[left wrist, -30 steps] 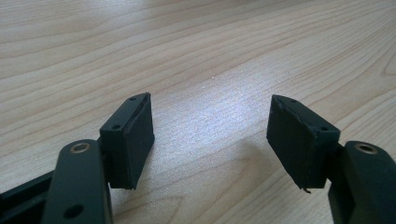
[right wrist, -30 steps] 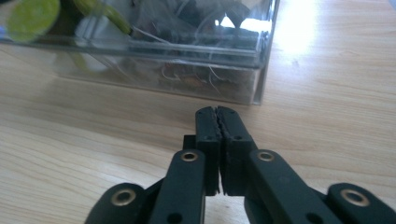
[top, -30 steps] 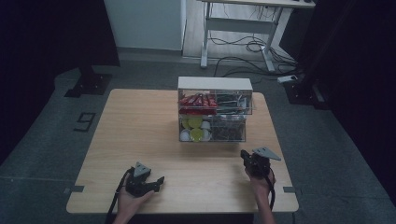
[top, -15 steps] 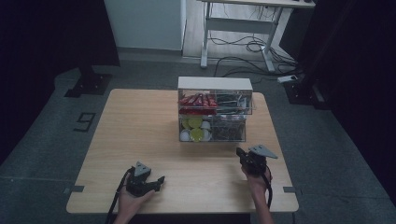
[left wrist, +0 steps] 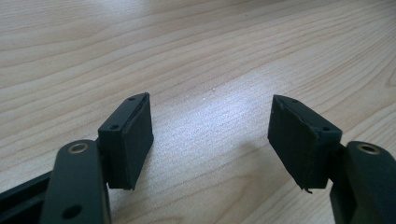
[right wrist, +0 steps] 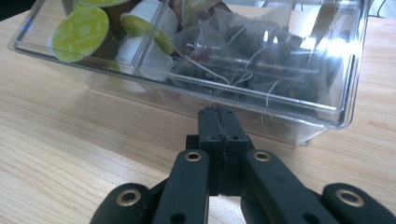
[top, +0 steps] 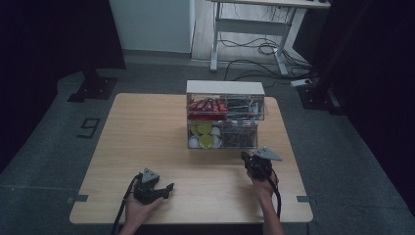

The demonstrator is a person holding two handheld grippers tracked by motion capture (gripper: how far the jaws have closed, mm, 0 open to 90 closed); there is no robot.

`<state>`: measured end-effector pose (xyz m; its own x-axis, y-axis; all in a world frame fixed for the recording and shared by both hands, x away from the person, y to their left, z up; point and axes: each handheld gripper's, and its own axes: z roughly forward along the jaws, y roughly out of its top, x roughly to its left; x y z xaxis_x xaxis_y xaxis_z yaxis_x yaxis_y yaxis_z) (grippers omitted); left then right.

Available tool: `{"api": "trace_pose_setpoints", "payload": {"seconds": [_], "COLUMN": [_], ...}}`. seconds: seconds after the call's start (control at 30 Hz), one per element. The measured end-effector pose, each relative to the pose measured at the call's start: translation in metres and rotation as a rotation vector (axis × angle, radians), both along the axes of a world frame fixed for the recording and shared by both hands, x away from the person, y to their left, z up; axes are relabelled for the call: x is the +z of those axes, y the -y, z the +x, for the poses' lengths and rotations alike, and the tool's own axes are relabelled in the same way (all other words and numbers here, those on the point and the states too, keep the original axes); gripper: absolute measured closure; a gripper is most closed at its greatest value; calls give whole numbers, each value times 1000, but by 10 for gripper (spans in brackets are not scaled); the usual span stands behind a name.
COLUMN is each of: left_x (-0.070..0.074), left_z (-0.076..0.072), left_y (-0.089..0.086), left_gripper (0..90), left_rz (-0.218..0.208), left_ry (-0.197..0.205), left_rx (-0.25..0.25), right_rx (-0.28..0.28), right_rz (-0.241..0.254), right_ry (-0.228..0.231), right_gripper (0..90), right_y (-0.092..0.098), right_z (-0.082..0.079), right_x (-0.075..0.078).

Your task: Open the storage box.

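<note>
A clear drawer organizer with a white top stands right of the table's middle. Its lower drawer holds yellow-lidded capsules on one side and tea bags on the other. Red sachets fill an upper drawer. My right gripper is shut with nothing between its jaws, its tip just short of the lower drawer's clear front wall; in the high view the right gripper sits by the organizer's front right corner. My left gripper is open over bare wood, and the high view puts the left gripper near the front left.
The wooden table has bare room across its left half and front. A white desk frame with cables stands on the floor behind. Each gripper is held by a hand coming from the bottom edge.
The right gripper has moved a little left and forward, closer to the organizer's lower drawer. The left gripper has stayed put.
</note>
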<state>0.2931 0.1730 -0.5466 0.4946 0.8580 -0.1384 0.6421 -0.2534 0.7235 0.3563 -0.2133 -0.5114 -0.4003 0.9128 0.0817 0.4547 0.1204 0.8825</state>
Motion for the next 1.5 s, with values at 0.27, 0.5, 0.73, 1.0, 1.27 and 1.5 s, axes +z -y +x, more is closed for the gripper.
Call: {"api": "trace_pose_setpoints", "payload": {"seconds": [0.27,0.5,0.73,1.0,1.27,1.5], "left_x": [0,0,0,0,0,0], "left_z": [4,6,6,6,6,6], "left_y": [2,4,4,3,3,3], "left_gripper": [309,309,309,309,309,309], "left_rz": [-7,2,-1,-5,-7,-8], "left_ry": [-3,-1,-1,-4,-4,-4], "left_rx": [-5,-7,-6,-8,-8,-7], "right_rx": [-14,-15,-9,-13,-13,-9], "right_rz": [-1,12,34,35,35,33], "right_ry": [-19,-23,-29,-29,-34,-45], "right_gripper": [895,895,895,895,895,895], "right_y": [2,5,4,6,8,8], "right_z": [6,13,14,14,14,14], "right_x": [-5,-4,-3,-3,-3,-5]}}
